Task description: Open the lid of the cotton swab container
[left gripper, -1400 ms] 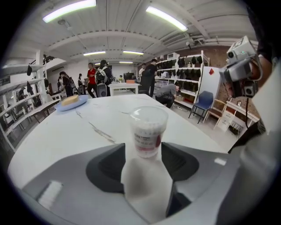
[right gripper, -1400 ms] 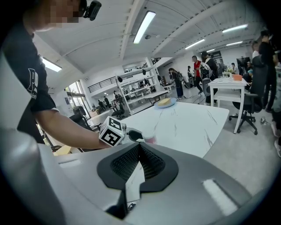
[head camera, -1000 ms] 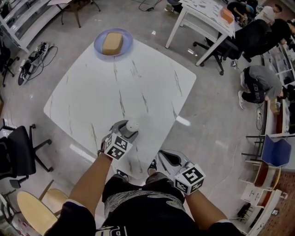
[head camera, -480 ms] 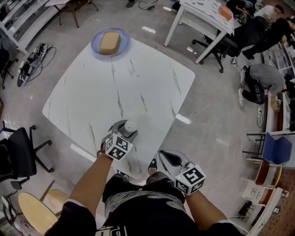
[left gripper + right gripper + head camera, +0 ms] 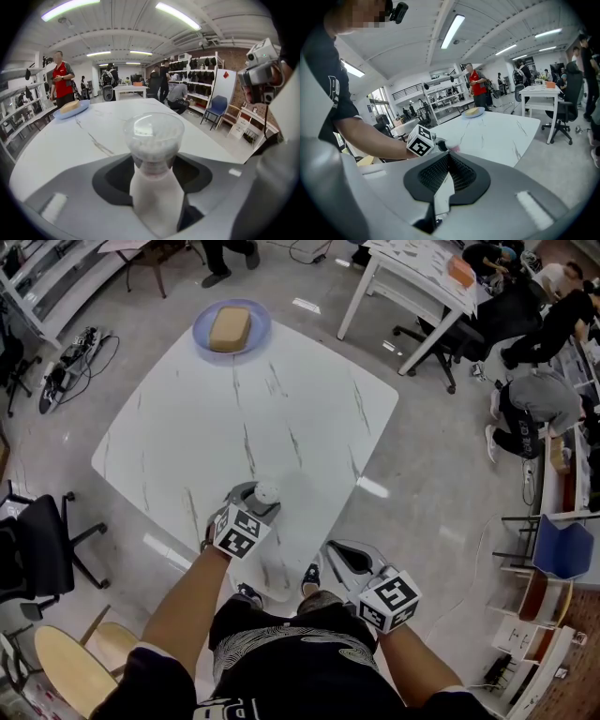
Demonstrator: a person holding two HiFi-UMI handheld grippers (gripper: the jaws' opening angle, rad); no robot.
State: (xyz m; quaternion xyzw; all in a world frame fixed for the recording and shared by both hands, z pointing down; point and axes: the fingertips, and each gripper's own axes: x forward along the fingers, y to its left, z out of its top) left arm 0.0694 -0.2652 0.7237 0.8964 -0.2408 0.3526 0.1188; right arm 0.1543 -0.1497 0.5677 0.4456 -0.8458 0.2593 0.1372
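While the left gripper [image 5: 251, 501] is clamped on the cotton swab container [image 5: 153, 140], the container's white lower body sits squeezed between the two grey jaws and its clear upper part stands out past the gripper tips. Through that clear part the white swab heads show, and the clear lid [image 5: 153, 126] is on top, closed. From the head view the container [image 5: 267, 493] is just ahead of the left gripper and over the near part of the white marbled counter [image 5: 281, 418]; whether its base rests on the counter cannot be told.

To the right of the left gripper and nearer the person, the right gripper [image 5: 342, 559] is held off the counter's near corner, above the floor. Its jaws are pressed together with nothing between them [image 5: 448, 157]. Ahead of it and to its left, its own view shows the marker cube [image 5: 421, 140] of the left gripper and the person's forearm [image 5: 370, 136] behind it.

Far ahead of both grippers, at the counter's opposite corner, a blue plate [image 5: 263, 326] carries a tan block [image 5: 230, 326]. Left of the left gripper, off the counter, stands a black office chair [image 5: 37, 554]. Several people and a white table [image 5: 412, 277] are beyond the counter
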